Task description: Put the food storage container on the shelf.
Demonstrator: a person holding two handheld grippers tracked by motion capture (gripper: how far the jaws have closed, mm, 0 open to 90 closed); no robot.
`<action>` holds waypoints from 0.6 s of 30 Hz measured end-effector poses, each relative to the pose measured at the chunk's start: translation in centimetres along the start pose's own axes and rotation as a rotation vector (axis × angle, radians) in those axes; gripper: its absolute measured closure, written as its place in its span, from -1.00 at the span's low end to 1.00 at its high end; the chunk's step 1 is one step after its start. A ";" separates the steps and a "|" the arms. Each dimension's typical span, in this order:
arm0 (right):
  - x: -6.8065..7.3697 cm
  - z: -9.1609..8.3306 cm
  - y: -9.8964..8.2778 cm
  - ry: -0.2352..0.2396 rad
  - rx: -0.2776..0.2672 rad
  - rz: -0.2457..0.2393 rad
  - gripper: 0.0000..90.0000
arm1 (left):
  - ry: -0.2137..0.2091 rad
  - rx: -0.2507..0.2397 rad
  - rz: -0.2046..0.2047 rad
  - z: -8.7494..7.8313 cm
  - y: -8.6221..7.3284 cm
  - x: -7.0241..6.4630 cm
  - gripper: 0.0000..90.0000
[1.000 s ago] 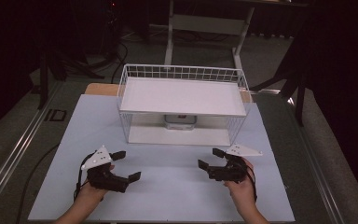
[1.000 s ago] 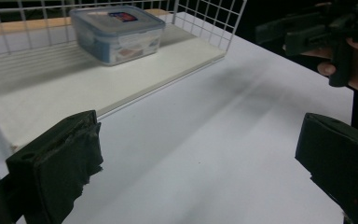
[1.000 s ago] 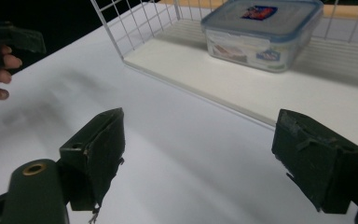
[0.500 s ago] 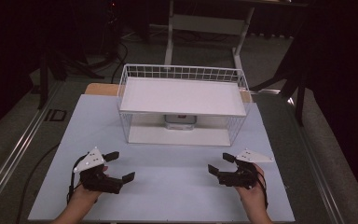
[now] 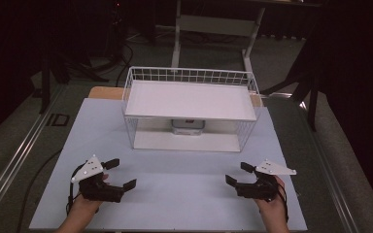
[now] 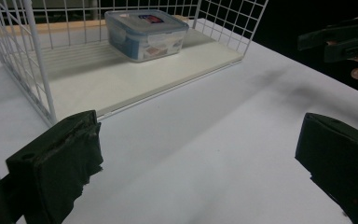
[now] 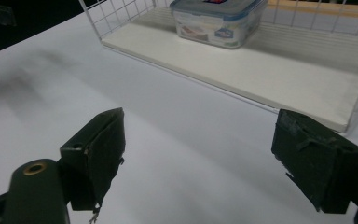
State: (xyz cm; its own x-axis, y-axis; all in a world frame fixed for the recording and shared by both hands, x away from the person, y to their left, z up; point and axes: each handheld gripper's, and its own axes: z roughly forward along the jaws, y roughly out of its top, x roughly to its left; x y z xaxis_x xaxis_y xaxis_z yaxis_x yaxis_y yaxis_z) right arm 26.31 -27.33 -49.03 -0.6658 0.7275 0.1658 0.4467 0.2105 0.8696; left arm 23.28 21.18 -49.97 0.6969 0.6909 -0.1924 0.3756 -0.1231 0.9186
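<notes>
Food container (image 6: 145, 33), a clear plastic box with a blue-rimmed snap lid, sits on the lower board of the white wire rack (image 5: 190, 76), toward the back and near the middle, under the rack's flat upper shelf (image 5: 189, 99). In the high view it shows as a small pale shape beneath that shelf (image 5: 188, 127). The rack stands at the far half of the white surface (image 5: 175, 194), with its open front facing the person. The left gripper (image 5: 118, 175) and the right gripper (image 5: 234, 174) both hover low over the near part of the surface, well apart from each other and from the rack, each with its jaws spread wide and nothing between them. The box looks stiff and light, with smooth, likely slippery walls and rounded corners; whether it holds anything cannot be told. Its lid clips and rim probably offer the firmest purchase, so a hold across the short sides just under the rim, or one gripper on each end, seems safest. The low gap under the upper shelf would call for a flat, level reach in from the front, keeping clear of the wire sides.
</notes>
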 end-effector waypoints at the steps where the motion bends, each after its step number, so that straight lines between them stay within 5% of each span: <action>1: -0.1 0.0 0.0 0.000 -0.005 0.003 -0.62 | 0.002 -0.001 0.003 0.0 0.0 0.0 -0.98; 7: -0.8 0.2 -0.5 -0.009 0.017 0.020 -0.59 | 0.028 -0.027 0.014 0.1 0.0 0.5 -0.98; 10: -1.1 0.5 -0.6 -0.020 0.033 0.029 -0.59 | 0.020 -0.060 -0.058 0.0 -0.2 0.9 -0.98; 18: -0.9 0.6 -0.3 -0.019 0.015 0.023 -0.59 | 0.056 -0.021 -0.014 0.3 -0.5 0.9 -0.98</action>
State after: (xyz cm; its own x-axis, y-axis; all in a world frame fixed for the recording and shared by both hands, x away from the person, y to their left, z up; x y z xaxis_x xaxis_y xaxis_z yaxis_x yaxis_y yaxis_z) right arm 27.08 -27.65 -49.74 -0.6437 0.7444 0.1772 0.4709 0.2028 0.8586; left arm 23.94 21.65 -50.68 0.6565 0.7311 -0.1859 0.3714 -0.0988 0.9232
